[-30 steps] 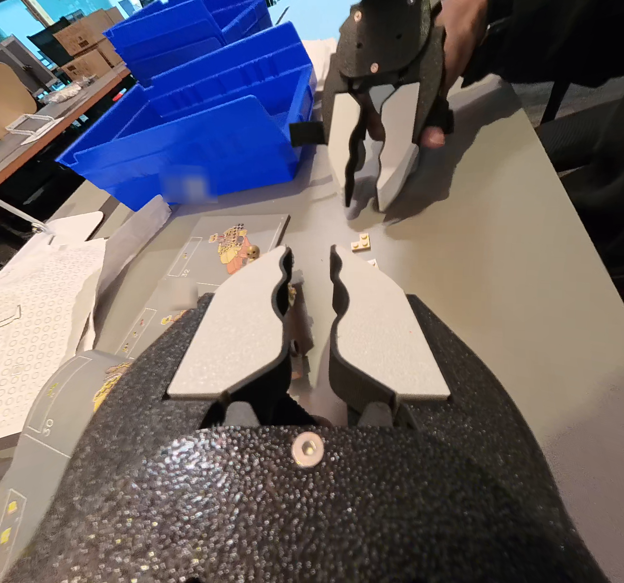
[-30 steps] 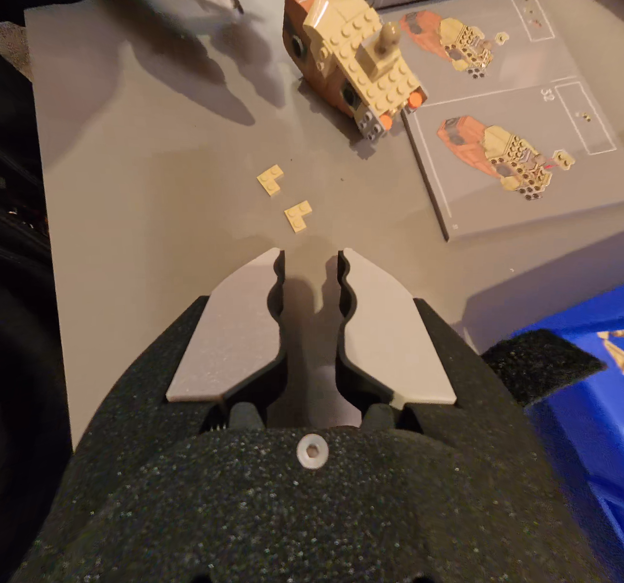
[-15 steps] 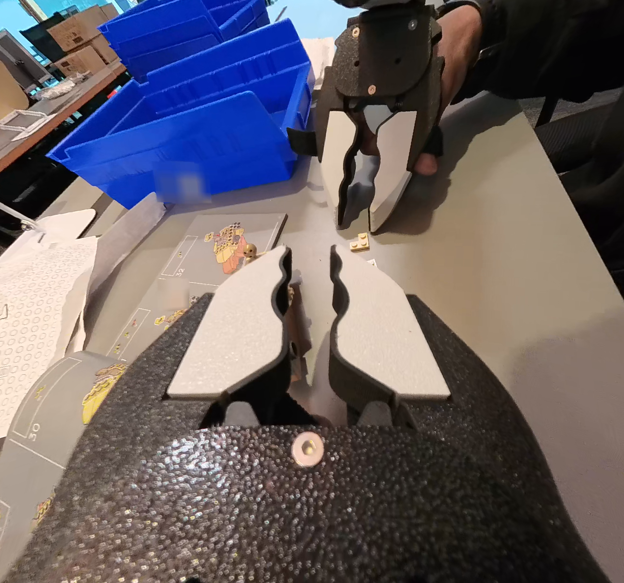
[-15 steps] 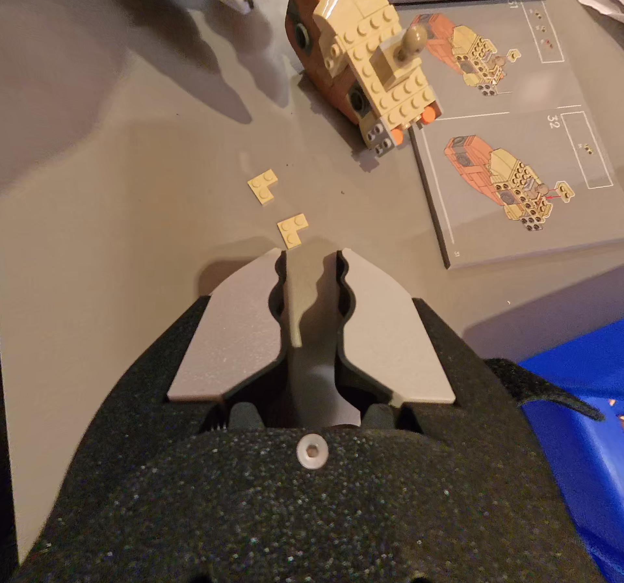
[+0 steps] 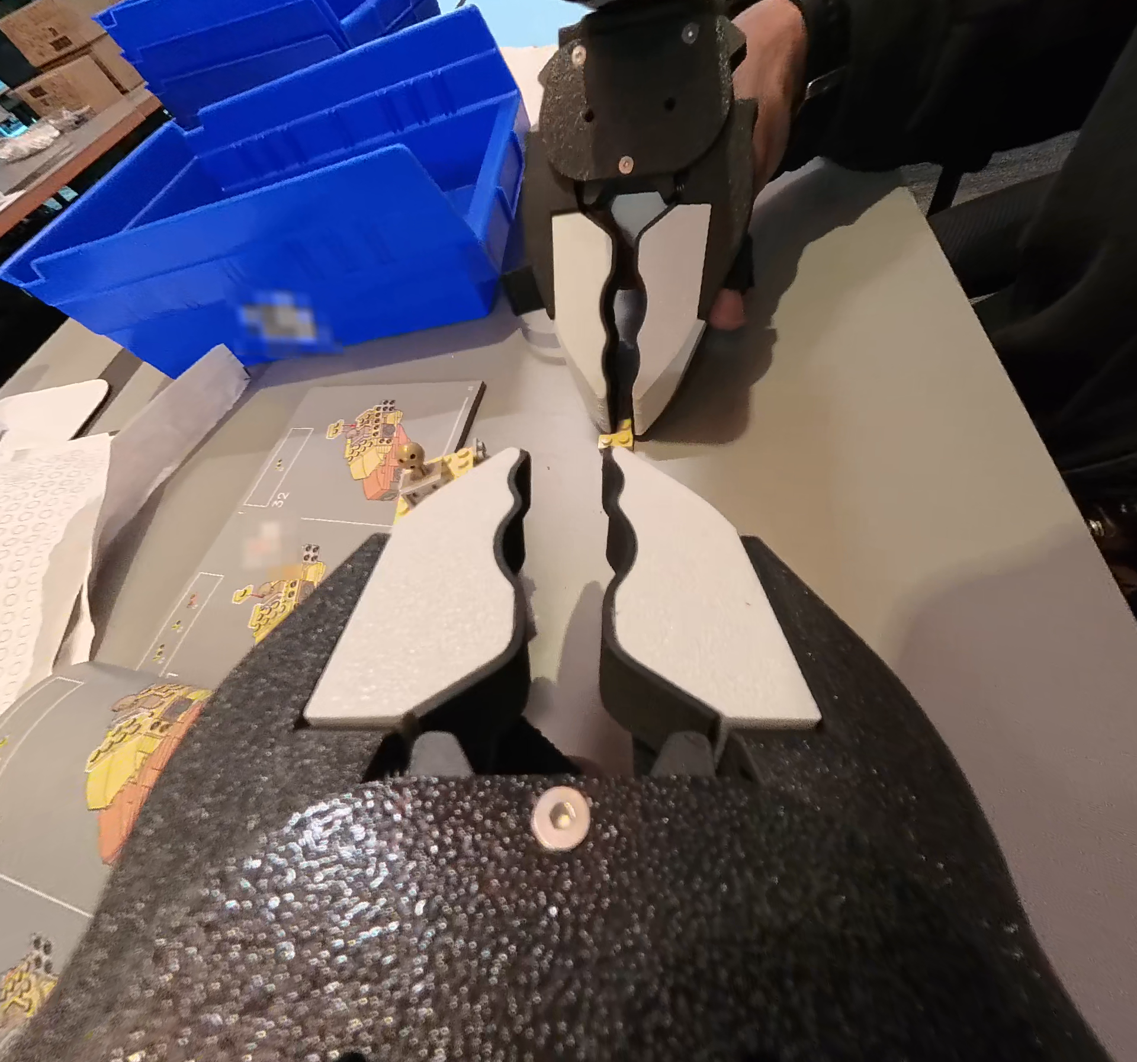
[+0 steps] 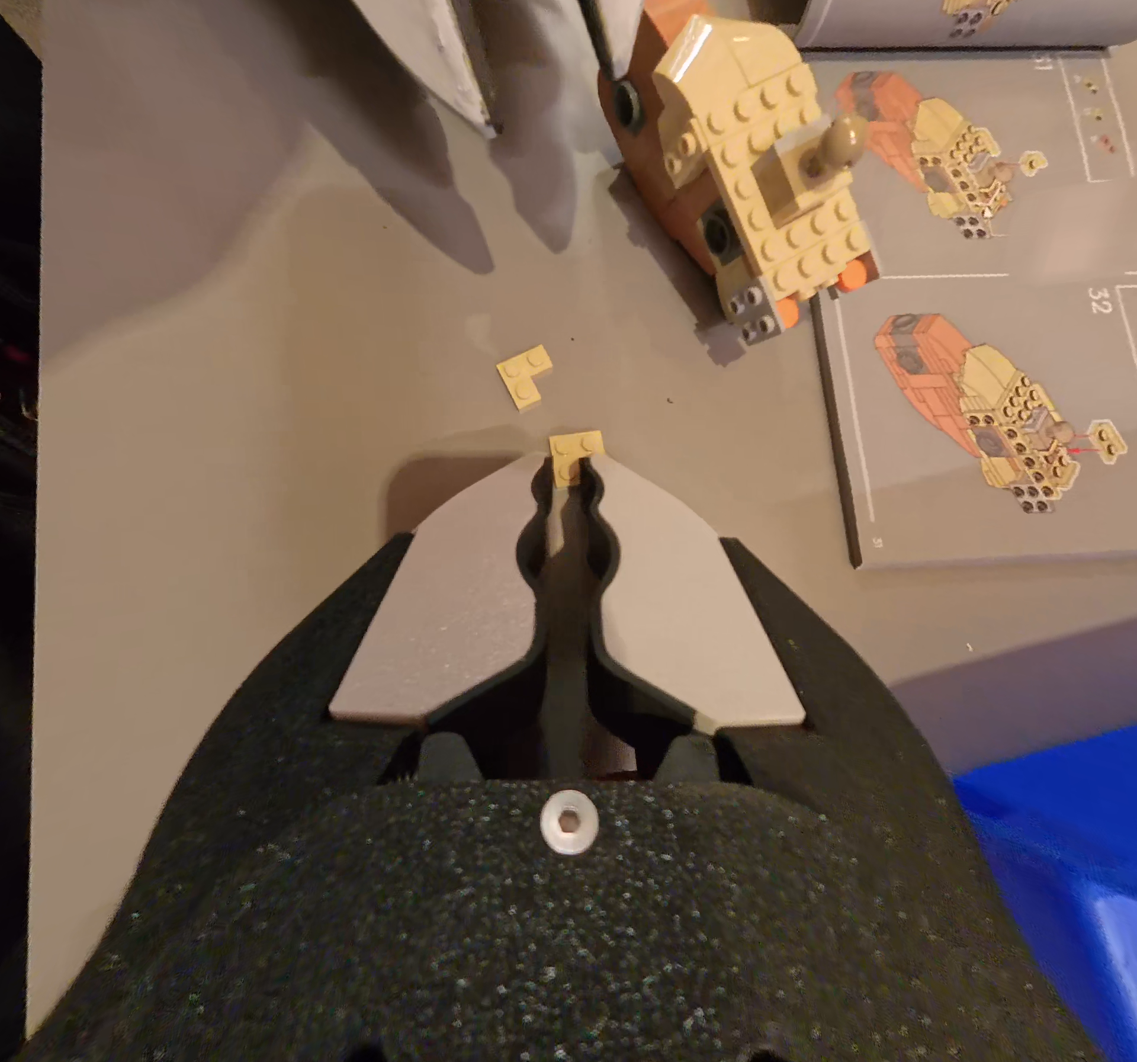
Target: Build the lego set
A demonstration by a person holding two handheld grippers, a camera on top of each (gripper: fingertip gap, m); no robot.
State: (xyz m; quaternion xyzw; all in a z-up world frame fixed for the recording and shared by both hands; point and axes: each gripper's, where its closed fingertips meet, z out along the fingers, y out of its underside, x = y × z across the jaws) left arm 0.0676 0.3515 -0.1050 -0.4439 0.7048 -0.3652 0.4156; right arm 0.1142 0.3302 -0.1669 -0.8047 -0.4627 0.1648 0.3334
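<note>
The tan corner plate [image 6: 575, 453] lies flat on the desk [image 6: 246, 417], studs up, one leg pointing back into the right tool [image 6: 577, 466], whose tips are pinched on that leg. The left tool [image 5: 566, 466] hangs released by the model [image 6: 744, 183], farther off.

Two grippers, left gripper [image 5: 566, 466] and right gripper [image 6: 572, 466], each with a bumpy black body and one shiny silver screw [image 6: 568, 830] in the middle. Flat pale grey fingers [image 5: 695, 608] with wavy black edges on the inside. Long black sleeve [image 5: 960, 29] over the arm, hand [image 5: 766, 78] wrapped round the black handle.
</note>
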